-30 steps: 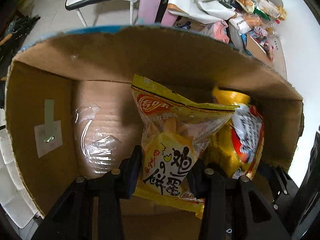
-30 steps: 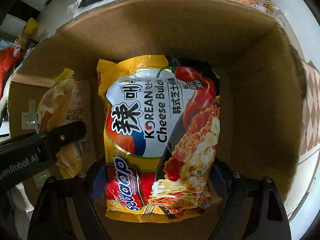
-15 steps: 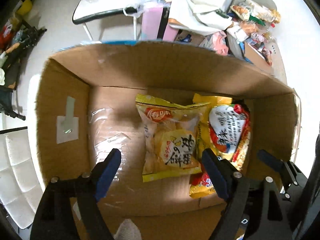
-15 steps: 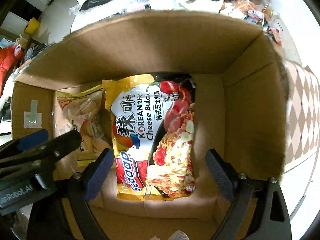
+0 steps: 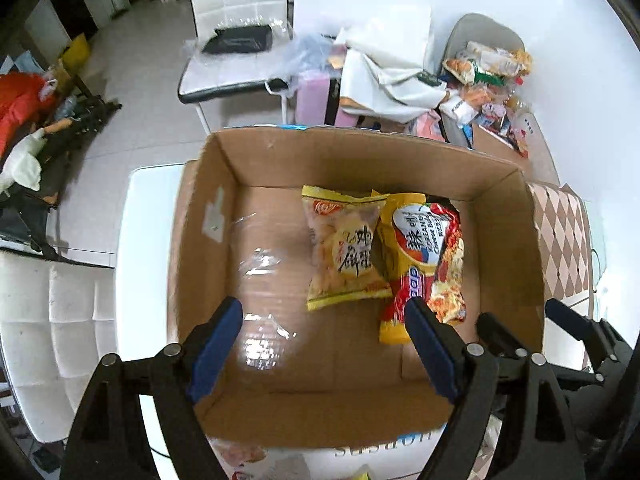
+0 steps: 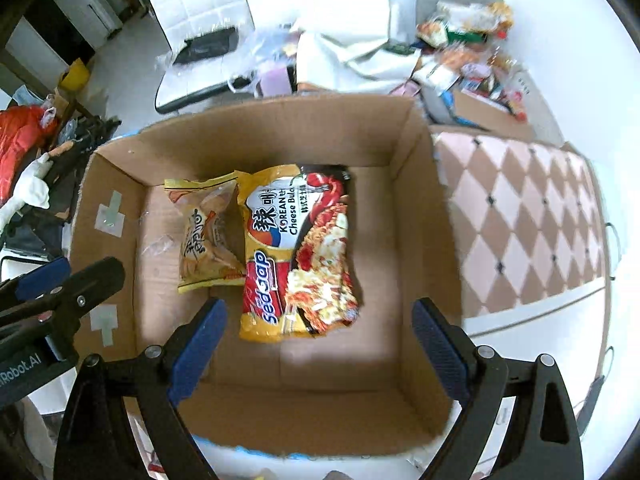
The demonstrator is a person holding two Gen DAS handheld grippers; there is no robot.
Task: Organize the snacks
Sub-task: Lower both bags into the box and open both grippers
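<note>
An open cardboard box (image 5: 208, 240) (image 6: 436, 240) stands on a white table. On its floor lie a yellow cracker bag (image 5: 344, 248) (image 6: 208, 236) and, to its right, a Korean cheese noodle pack (image 5: 424, 256) (image 6: 300, 248), side by side. My left gripper (image 5: 324, 344) hangs open above the box's near side with nothing between its blue pads. High over the noodle pack my right gripper (image 6: 316, 344) also stands open and empty. The left gripper's black body (image 6: 60, 296) shows at the left edge of the right wrist view.
Clear tape (image 5: 260, 272) shines on the box floor at the left. Beyond the box are a white chair (image 5: 236, 40) with a black item, a pile of snack packs (image 5: 488, 76) and a diamond-patterned cloth (image 6: 528, 216) to the right. More packets lie below the box's near edge.
The left gripper let go of the cracker bag and the right one released the noodle pack. Both rose out of the box, and both packs now lie flat on its floor.
</note>
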